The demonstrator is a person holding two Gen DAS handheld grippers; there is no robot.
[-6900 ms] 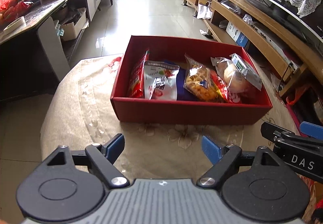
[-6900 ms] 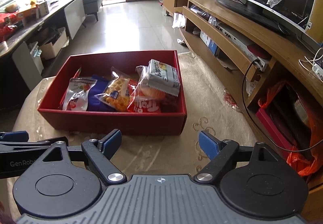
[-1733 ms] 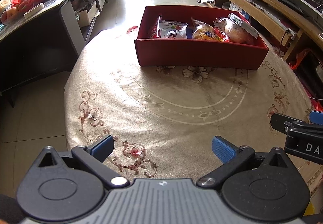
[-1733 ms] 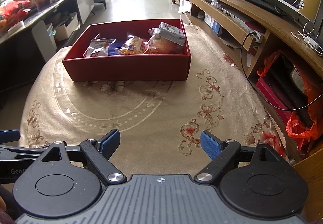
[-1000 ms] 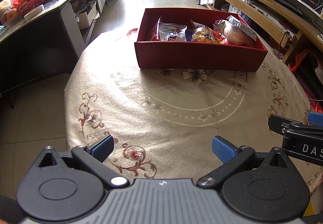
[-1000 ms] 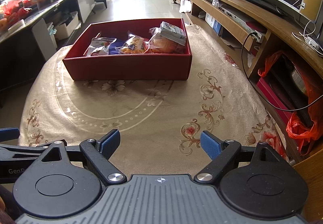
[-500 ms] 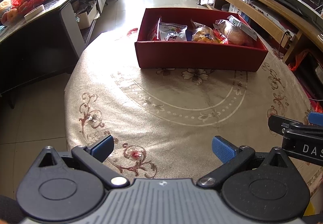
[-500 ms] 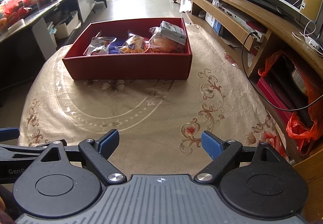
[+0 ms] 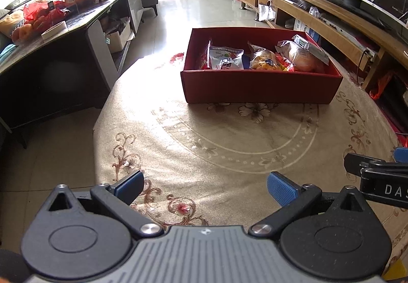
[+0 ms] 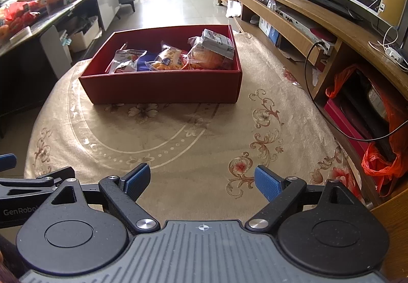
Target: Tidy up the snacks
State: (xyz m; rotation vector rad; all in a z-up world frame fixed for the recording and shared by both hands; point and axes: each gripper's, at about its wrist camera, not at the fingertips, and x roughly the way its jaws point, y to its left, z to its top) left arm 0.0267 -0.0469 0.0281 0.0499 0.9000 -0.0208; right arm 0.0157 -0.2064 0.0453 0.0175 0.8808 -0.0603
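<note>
While angled downward, both hand-held grippers (image 9: 205, 187) (image 10: 202, 182) gape empty.

A round table (image 9: 178, 145) wears a tan cloth with flower swirls. A red box (image 9: 257, 89) sits right on the cloth, near the far edge.

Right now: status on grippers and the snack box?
Left gripper open, empty. Right gripper open, empty. Snacks all in red box across the tablecloth. Nothing in between.

Black claw (image 9: 205, 187) with blue ribbed fingertips (image 9: 281, 187), silver screws, grey ridged body, white lettering.
</note>
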